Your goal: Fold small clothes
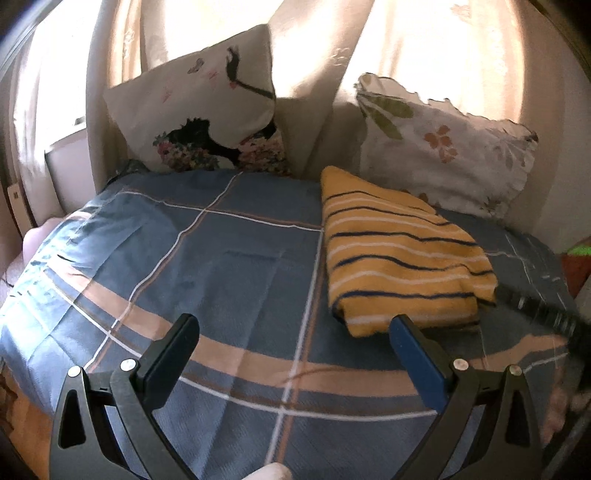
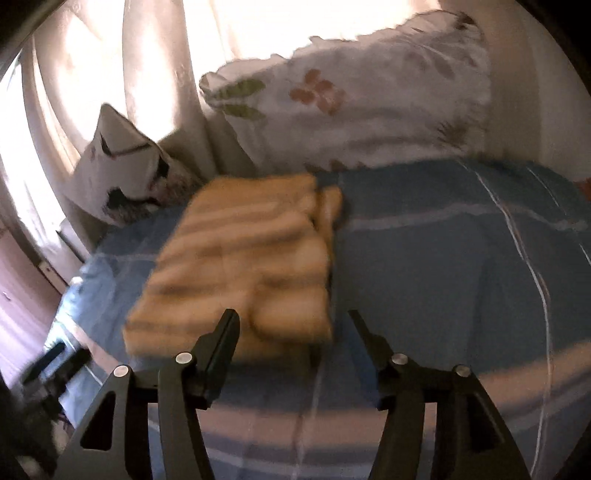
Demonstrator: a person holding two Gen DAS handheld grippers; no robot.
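Sunlit cream curtains point(image 1: 207, 33) close off the far side, and below them a bed covered with a blue plaid sheet point(image 1: 221, 266) fills both views. Its left edge curves down toward a pale floor in the left wrist view, and the right edge drops away near something green and red, too small to make out. Two pillows lean against the curtains at the head: a white pillow with a black printed figure point(image 1: 207, 107) on the left and a ruffled floral pillow point(image 1: 443, 147) on the right. Between the pillows and the tongs, the left half of the sheet lies flat and open, crossed by white and peach stripes.

A folded yellow garment point(image 1: 399, 251), soft knit with dark blue and white stripes, lies on the right half of the bed as a thick rectangular stack, its far corner just beside the floral pillow. The left gripper point(image 1: 293, 328) is spread wide, holding nothing; its right finger tip sits just beside the near edge of the garment, with bare sheet between the jaws. In the blurred right wrist view the right gripper point(image 2: 293, 317) is also spread and empty, the garment point(image 2: 240, 258) lying directly ahead, its near edge just past the fingertips. Whether any finger touches the cloth I cannot tell.
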